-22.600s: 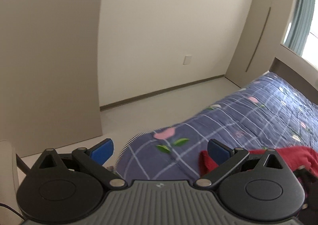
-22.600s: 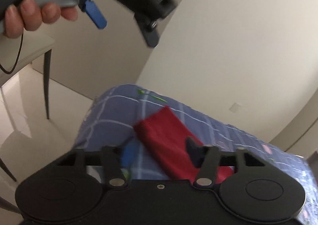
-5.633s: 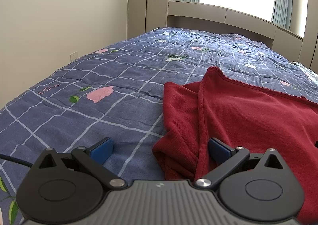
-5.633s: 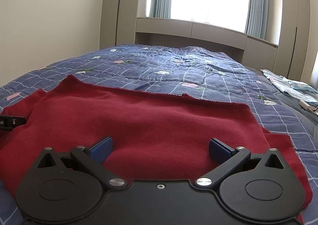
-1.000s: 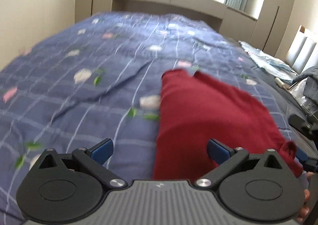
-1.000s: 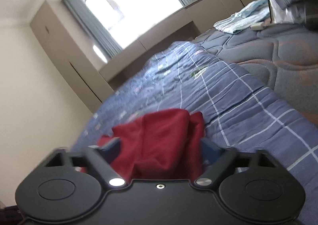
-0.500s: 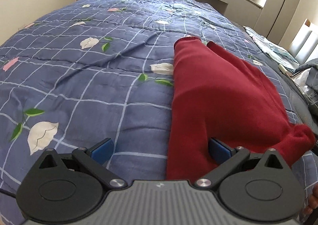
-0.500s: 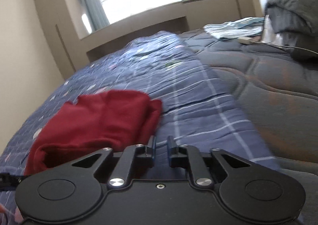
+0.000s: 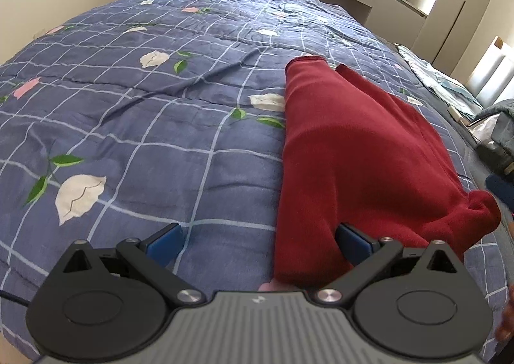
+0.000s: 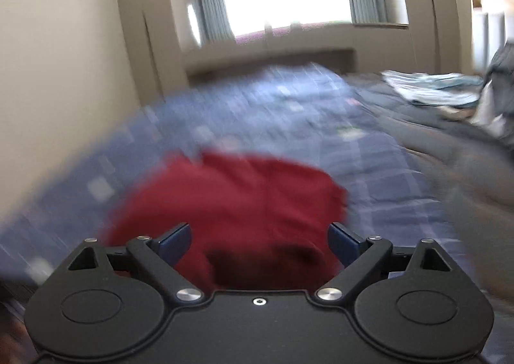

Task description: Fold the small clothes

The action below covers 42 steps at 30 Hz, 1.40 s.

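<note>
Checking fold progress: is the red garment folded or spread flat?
Folded: the red garment lies as a narrow doubled strip on the quilt.

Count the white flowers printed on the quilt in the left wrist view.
At least 5: near left, upper left, beside the red garment, two farther back; others may be hidden.

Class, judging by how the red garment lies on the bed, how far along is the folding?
Done: the red garment lies folded into a long narrow strip on the blue floral quilt. In hand: nothing; the left gripper is open and the right gripper's jaws are opening. Left: probably folding the strip crosswise.
</note>
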Each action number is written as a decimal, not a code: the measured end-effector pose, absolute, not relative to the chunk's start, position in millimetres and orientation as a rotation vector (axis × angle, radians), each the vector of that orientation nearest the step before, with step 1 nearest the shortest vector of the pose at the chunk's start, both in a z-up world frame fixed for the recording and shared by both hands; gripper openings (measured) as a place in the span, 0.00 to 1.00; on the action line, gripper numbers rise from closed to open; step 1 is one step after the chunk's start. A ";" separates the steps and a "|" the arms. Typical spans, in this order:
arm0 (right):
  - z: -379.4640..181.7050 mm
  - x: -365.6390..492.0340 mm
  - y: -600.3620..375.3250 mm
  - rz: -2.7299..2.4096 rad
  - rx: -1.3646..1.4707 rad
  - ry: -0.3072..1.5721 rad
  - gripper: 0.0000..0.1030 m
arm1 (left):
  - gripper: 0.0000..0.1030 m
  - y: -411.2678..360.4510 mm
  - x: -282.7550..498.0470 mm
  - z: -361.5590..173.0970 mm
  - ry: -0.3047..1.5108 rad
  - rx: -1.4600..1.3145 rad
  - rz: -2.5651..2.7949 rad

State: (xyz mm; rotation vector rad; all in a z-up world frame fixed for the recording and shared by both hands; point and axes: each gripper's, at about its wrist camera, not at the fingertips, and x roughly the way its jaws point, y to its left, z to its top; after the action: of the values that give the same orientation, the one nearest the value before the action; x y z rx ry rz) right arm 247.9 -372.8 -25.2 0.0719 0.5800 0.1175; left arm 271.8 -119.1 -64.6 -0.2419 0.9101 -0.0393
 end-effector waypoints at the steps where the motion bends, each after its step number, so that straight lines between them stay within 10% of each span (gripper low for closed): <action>1: -28.3 244.5 -374.0 0.099 0.043 0.603 0.90 | 0.99 -119.2 272.1 -64.3 0.913 -0.241 -0.036; 19: -26.3 206.3 -407.3 0.173 -0.002 0.578 0.99 | 1.00 -114.7 264.8 -49.2 0.897 -0.249 -0.063; 42: -74.9 376.9 -423.1 0.026 0.176 0.620 0.99 | 1.00 -174.2 424.6 -67.5 0.737 -0.087 -0.034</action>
State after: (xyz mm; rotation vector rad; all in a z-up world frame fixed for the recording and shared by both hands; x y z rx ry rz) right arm 376.9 -423.1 -74.9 0.1764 0.6198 0.0257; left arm 424.6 -174.2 -67.5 -0.0874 0.7370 -0.0342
